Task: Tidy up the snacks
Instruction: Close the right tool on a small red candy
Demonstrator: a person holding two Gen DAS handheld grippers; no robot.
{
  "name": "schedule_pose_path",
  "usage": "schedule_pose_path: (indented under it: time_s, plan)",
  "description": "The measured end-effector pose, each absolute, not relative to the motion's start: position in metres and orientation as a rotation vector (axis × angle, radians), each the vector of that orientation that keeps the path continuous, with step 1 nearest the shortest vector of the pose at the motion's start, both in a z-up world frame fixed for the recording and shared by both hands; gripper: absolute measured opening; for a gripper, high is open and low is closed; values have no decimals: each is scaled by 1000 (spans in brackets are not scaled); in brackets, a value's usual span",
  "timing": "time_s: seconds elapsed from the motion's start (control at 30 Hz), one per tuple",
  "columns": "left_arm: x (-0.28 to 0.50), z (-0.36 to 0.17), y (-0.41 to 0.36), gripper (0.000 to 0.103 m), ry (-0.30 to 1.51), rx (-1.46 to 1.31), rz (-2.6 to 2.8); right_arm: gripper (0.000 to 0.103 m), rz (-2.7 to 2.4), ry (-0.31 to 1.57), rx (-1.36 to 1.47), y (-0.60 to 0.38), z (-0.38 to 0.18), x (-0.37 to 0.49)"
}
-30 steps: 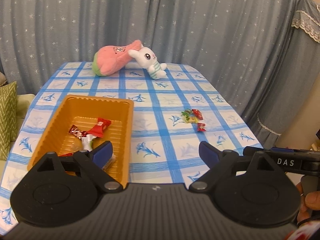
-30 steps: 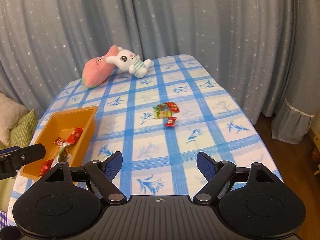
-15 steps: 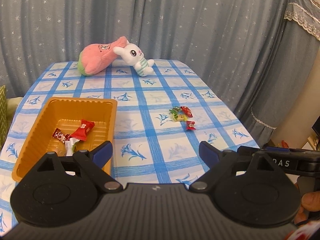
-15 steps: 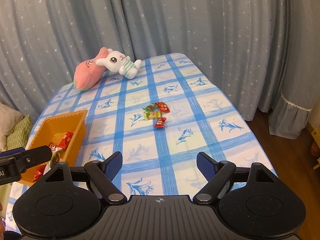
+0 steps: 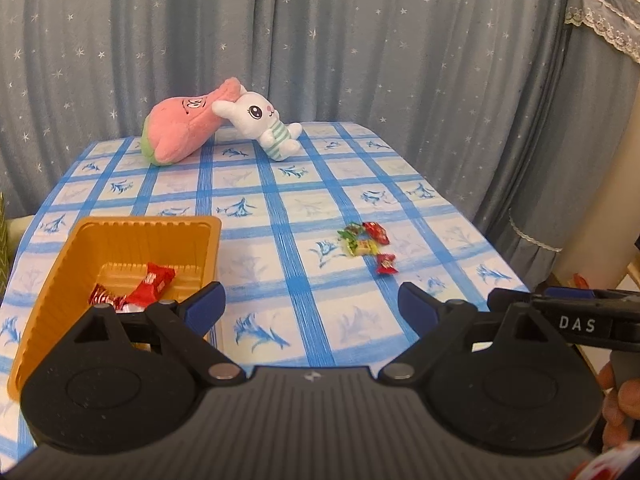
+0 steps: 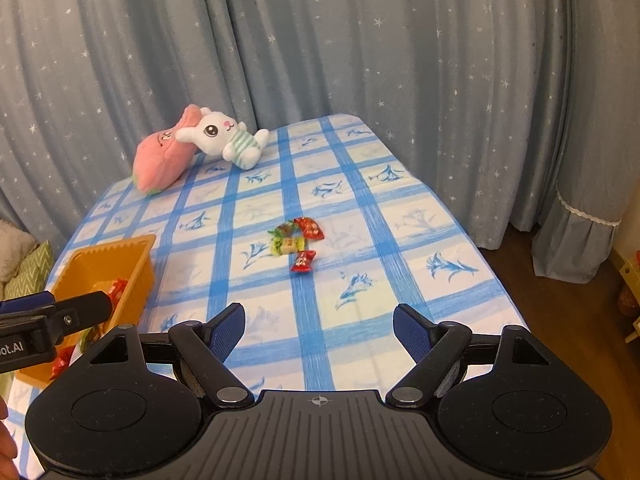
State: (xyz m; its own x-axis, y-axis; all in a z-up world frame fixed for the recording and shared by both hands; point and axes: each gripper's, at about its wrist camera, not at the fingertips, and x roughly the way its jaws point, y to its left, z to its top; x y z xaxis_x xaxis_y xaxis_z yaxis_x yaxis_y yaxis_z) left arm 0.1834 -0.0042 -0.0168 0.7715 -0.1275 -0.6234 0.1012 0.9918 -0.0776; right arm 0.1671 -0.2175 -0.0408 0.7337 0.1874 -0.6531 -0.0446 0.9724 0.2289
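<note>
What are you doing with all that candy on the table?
Someone is tidying snacks with two hand-held grabbers. The left gripper and right gripper are both open and hold nothing. A few wrapped snacks sit in the orange tray. A small pile of candies waits on the checked tablecloth. Two plush toys lie at the far end.

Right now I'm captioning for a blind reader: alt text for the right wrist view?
The open right tool faces loose wrapped candies on a blue-checked tablecloth. An orange tray holding snacks sits left; two plush toys lie by the curtain.
</note>
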Motion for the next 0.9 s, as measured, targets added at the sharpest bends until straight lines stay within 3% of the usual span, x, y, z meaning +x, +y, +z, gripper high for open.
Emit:
schedule_pose_path:
  time_s: [0.37,0.57,0.7,0.9]
  plan:
    - [257,-53,-12,92,714,-4,-167,79,141,731,182,-215,-77,238]
    - [291,-78,-14,92,774,7,-175,67,188,770,171,-203,-109,282]
    - [306,-86,-11,92,778,8,-168,53,215,796,147,-195,-127,306]
    - [321,-94,-8,92,786,7,-152,42,234,841,170,-191,-146,335]
